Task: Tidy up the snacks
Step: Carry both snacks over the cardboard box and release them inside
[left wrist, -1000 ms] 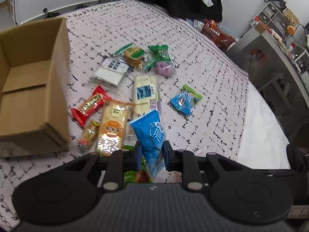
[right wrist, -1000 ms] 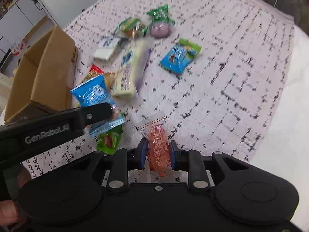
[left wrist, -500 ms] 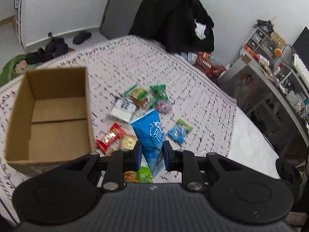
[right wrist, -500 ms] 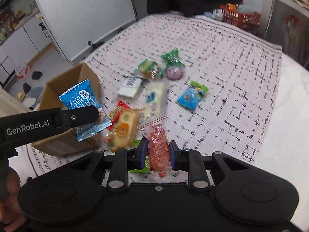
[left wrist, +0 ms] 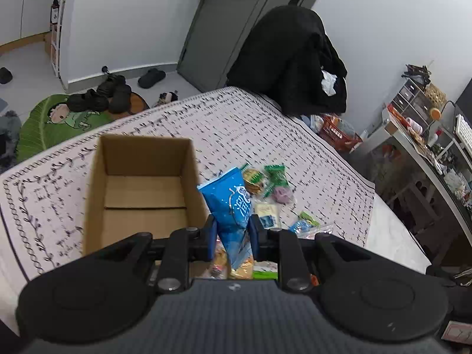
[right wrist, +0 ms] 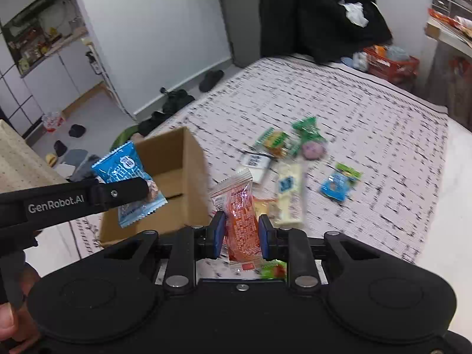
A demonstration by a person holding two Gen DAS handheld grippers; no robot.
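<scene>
My left gripper (left wrist: 231,233) is shut on a blue snack packet (left wrist: 233,203) and holds it high, just right of the open, empty cardboard box (left wrist: 141,194). It also shows in the right wrist view (right wrist: 129,188), held beside the box (right wrist: 177,177). My right gripper (right wrist: 240,236) is shut on an orange snack packet (right wrist: 240,221), raised above the bed. Several other snacks lie on the patterned bedspread: a long pale yellow packet (right wrist: 290,197), a small blue packet (right wrist: 339,184), a green and purple one (right wrist: 311,141).
The bed's white edge (right wrist: 454,206) lies to the right. A black coat (left wrist: 292,59) hangs beyond the bed's far end, next to a red basket (left wrist: 336,135). A desk with shelves (left wrist: 424,147) stands on the right. Shoes and a green mat (left wrist: 59,118) lie on the floor at left.
Both grippers have lifted well above the bed with their packets. The left one has swung toward the box, which now shows more centrally.
</scene>
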